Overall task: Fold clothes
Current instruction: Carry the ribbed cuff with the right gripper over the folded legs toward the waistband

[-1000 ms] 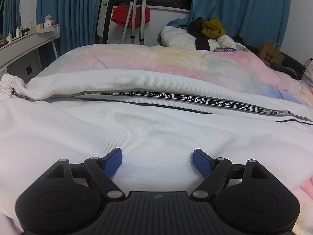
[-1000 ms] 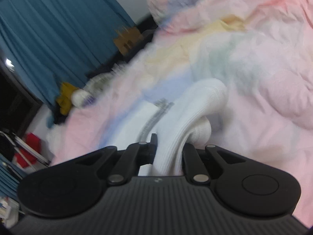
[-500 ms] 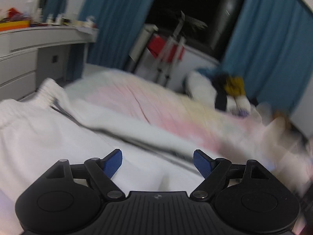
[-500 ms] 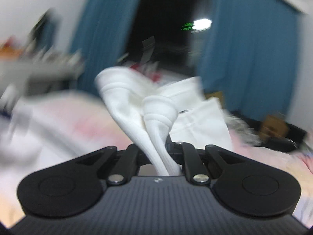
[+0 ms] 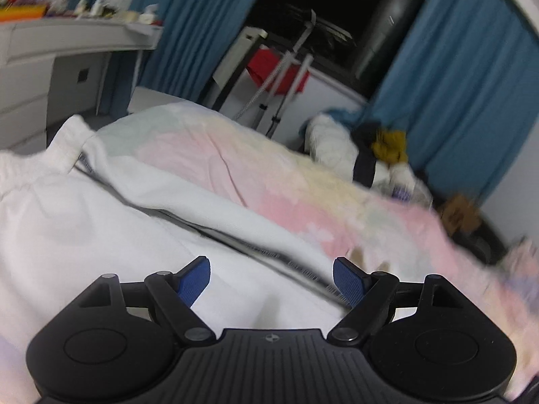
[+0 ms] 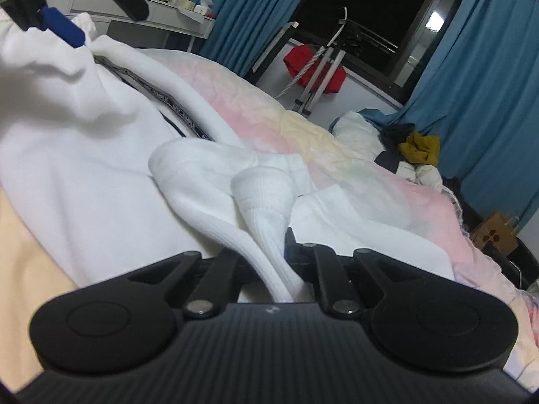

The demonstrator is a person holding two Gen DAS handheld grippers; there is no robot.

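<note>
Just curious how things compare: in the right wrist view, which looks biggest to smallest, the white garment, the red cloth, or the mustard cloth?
1. White garment, by far, though it lies nearest the camera.
2. Red cloth.
3. Mustard cloth, only slightly smaller than the red one, so that order is unsure.

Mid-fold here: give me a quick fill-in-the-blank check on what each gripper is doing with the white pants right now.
1. The right gripper is shut on the ribbed ____ of the white pants.
2. The left gripper has its jaws ____, holding nothing.
3. The pants lie on a pastel ____.
4. The curtains are ____.

Missing words: cuffs; open; quilt; blue
</note>
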